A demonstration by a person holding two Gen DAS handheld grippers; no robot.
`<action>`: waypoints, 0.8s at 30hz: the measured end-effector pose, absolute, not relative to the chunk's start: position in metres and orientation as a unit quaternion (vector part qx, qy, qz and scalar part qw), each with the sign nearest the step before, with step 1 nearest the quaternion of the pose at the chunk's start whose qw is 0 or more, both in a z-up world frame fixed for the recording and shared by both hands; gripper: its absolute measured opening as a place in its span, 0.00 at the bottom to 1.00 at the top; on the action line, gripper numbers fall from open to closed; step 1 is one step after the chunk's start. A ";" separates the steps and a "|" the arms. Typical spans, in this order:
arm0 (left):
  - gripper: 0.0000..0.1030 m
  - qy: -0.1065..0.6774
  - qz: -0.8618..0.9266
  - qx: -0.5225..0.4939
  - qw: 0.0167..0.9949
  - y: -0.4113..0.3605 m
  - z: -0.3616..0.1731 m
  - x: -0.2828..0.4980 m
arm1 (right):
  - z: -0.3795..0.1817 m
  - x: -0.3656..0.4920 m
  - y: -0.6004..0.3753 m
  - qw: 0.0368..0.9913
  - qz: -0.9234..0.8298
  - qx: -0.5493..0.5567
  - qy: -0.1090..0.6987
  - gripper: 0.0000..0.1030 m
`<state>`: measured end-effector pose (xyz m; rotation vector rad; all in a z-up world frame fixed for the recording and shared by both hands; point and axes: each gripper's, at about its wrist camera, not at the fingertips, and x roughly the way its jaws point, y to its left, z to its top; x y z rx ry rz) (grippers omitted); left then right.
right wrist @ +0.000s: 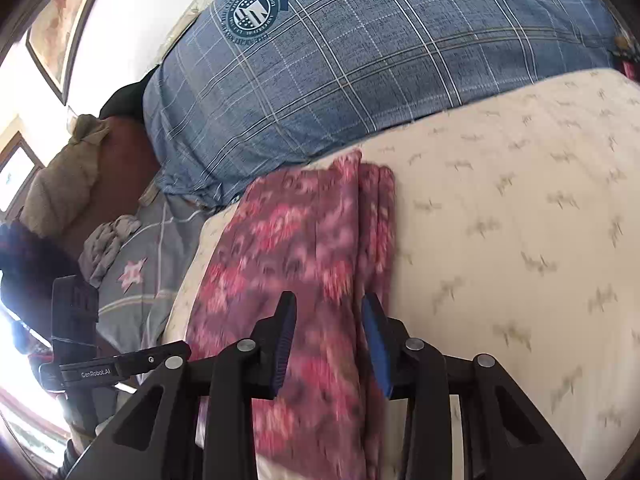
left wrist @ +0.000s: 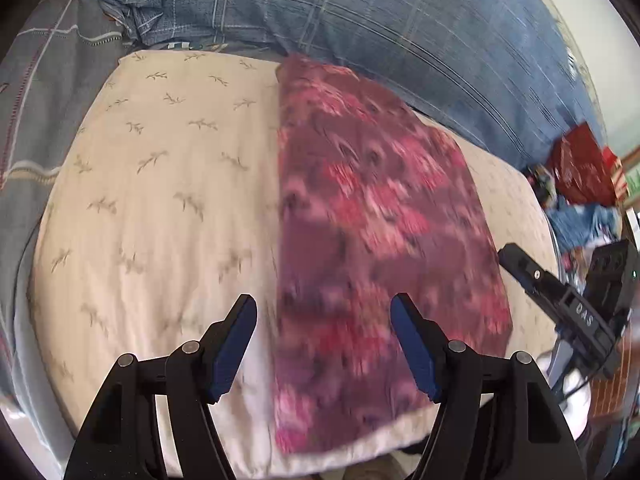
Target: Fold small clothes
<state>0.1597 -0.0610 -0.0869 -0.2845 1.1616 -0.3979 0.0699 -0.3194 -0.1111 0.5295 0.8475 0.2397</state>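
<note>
A maroon and pink patterned cloth (left wrist: 372,216) lies folded in a long strip on a cream pillow (left wrist: 160,200). My left gripper (left wrist: 324,312) is open and empty, hovering above the cloth's near left edge. In the right wrist view the same cloth (right wrist: 296,240) runs away from me along the cream pillow (right wrist: 500,220). My right gripper (right wrist: 330,304) is open, its jaws standing over the cloth's near end with fabric showing between them. The right gripper's body (left wrist: 560,300) shows at the right of the left wrist view.
A blue plaid pillow (left wrist: 360,12) lies behind the cream pillow and also shows in the right wrist view (right wrist: 360,60). A grey bedsheet (right wrist: 152,264) with a crumpled grey garment (right wrist: 108,244) lies to the left. Red items (left wrist: 580,164) sit far right.
</note>
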 end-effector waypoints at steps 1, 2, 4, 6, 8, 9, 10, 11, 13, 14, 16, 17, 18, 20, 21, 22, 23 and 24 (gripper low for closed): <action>0.67 0.553 -0.179 -0.138 0.802 -0.062 -0.092 0.168 | -0.113 0.078 -0.317 0.869 0.115 0.253 0.409 0.36; 0.67 0.563 -0.172 -0.146 0.795 -0.064 -0.097 0.174 | -0.115 0.084 -0.315 0.867 0.114 0.253 0.414 0.36; 0.67 0.579 -0.170 -0.162 0.780 -0.067 -0.107 0.180 | -0.121 0.095 -0.306 0.864 0.113 0.240 0.428 0.31; 0.66 0.577 -0.178 -0.172 0.779 -0.069 -0.109 0.181 | -0.118 0.099 -0.298 0.868 0.127 0.217 0.429 0.07; 0.67 0.570 -0.178 -0.163 0.785 -0.072 -0.112 0.179 | -0.112 0.095 -0.298 0.878 0.131 0.208 0.411 0.07; 0.67 0.570 -0.181 -0.159 0.786 -0.073 -0.114 0.180 | -0.114 0.094 -0.300 0.879 0.127 0.207 0.411 0.07; 0.67 0.571 -0.182 -0.159 0.785 -0.073 -0.115 0.180 | -0.121 0.096 -0.302 0.876 0.119 0.199 0.422 0.07; 0.66 0.572 -0.184 -0.161 0.783 -0.071 -0.114 0.180 | -0.128 0.098 -0.303 0.873 0.111 0.190 0.436 0.07; 0.61 0.571 -0.190 -0.163 0.781 -0.069 -0.112 0.182 | -0.135 0.095 -0.308 0.868 0.113 0.204 0.438 0.08; 0.60 0.569 -0.194 -0.161 0.783 -0.067 -0.110 0.182 | -0.132 0.094 -0.311 0.866 0.117 0.219 0.435 0.08; 0.60 0.556 -0.192 -0.151 0.794 -0.061 -0.101 0.186 | -0.126 0.095 -0.316 0.862 0.124 0.242 0.428 0.13; 0.60 0.548 -0.191 -0.152 0.800 -0.056 -0.095 0.187 | -0.122 0.095 -0.320 0.863 0.119 0.249 0.423 0.13; 0.60 0.539 -0.189 -0.159 0.805 -0.049 -0.090 0.191 | -0.117 0.097 -0.323 0.866 0.115 0.257 0.413 0.14; 0.62 0.534 -0.188 -0.172 0.806 -0.042 -0.085 0.199 | -0.111 0.105 -0.330 0.864 0.116 0.276 0.404 0.17; 0.62 0.536 -0.187 -0.175 0.805 -0.042 -0.083 0.204 | -0.109 0.113 -0.332 0.863 0.112 0.283 0.404 0.24; 0.62 0.539 -0.186 -0.177 0.802 -0.043 -0.083 0.209 | -0.108 0.119 -0.332 0.862 0.109 0.284 0.406 0.31; 0.62 0.543 -0.186 -0.177 0.800 -0.046 -0.084 0.216 | -0.107 0.127 -0.330 0.862 0.108 0.282 0.408 0.33; 0.62 0.547 -0.187 -0.175 0.797 -0.051 -0.085 0.223 | -0.108 0.134 -0.328 0.862 0.106 0.278 0.410 0.34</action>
